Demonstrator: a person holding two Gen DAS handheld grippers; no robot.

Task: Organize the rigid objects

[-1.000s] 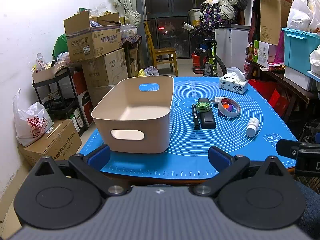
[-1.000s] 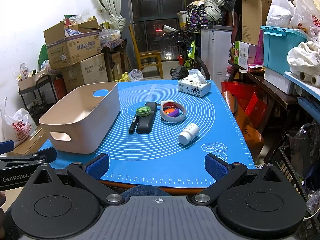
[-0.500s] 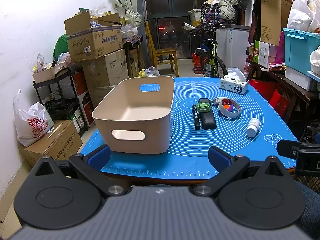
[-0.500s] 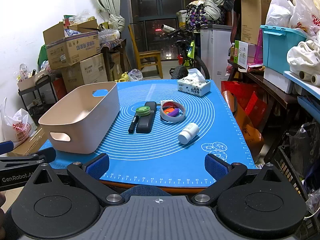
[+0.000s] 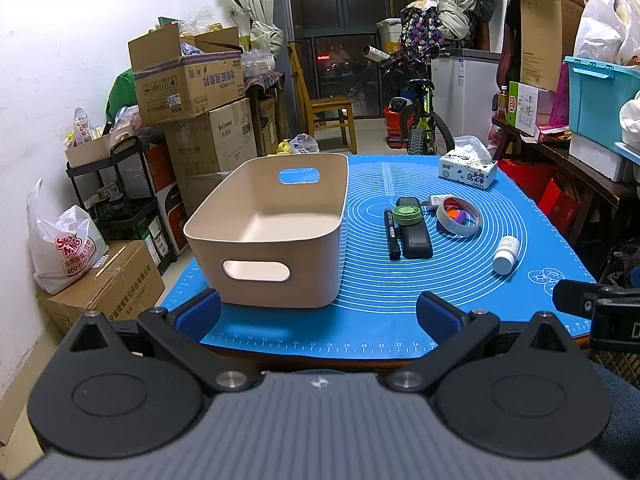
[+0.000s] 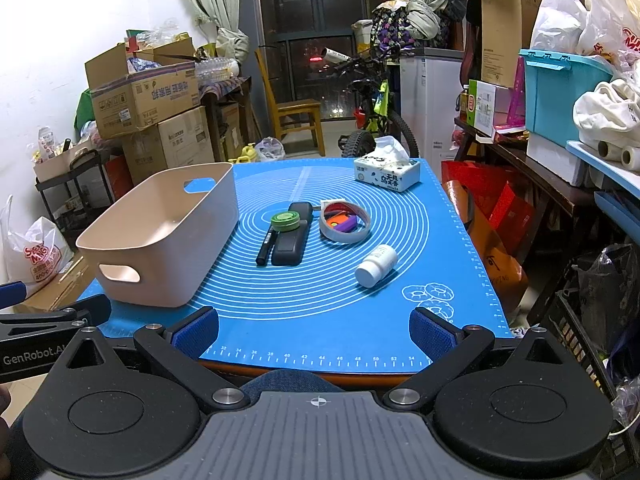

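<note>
The loose things to be tidied lie in a cluster on the blue mat (image 6: 320, 304), ahead of the right gripper (image 6: 314, 330) and slightly to its left: a black marker (image 6: 267, 247) beside a flat black case (image 6: 291, 236), with a green round tin (image 6: 285, 221) sitting on top of both, and just to the right of them a roll of tape (image 6: 345, 224) with small orange and purple pieces inside its ring. Nearest the right gripper, ahead and a little to its right, a white bottle (image 6: 376, 266) lies on its side. The beige bin (image 5: 276, 232), empty, stands directly ahead of the left gripper (image 5: 318, 312), close to its fingertips, with a handle slot facing it. Both grippers hover at the near edge of the table, fingers spread wide and holding nothing. Nothing is in the bin yet, so the work looks to be at its start, and the sensible first step is probably the bottle, since it is closest to the right gripper and well apart from the rest. It would be best taken across its body, not along it, because a round bottle on its side may roll away from one finger; lowering both fingers evenly to the mat before closing should prevent that. The tin would be better lifted before the marker or the case, or it may slide off. Beyond the cluster, at the far side of the mat, sits a tissue box (image 6: 387, 174), probably not part of the job.
</note>
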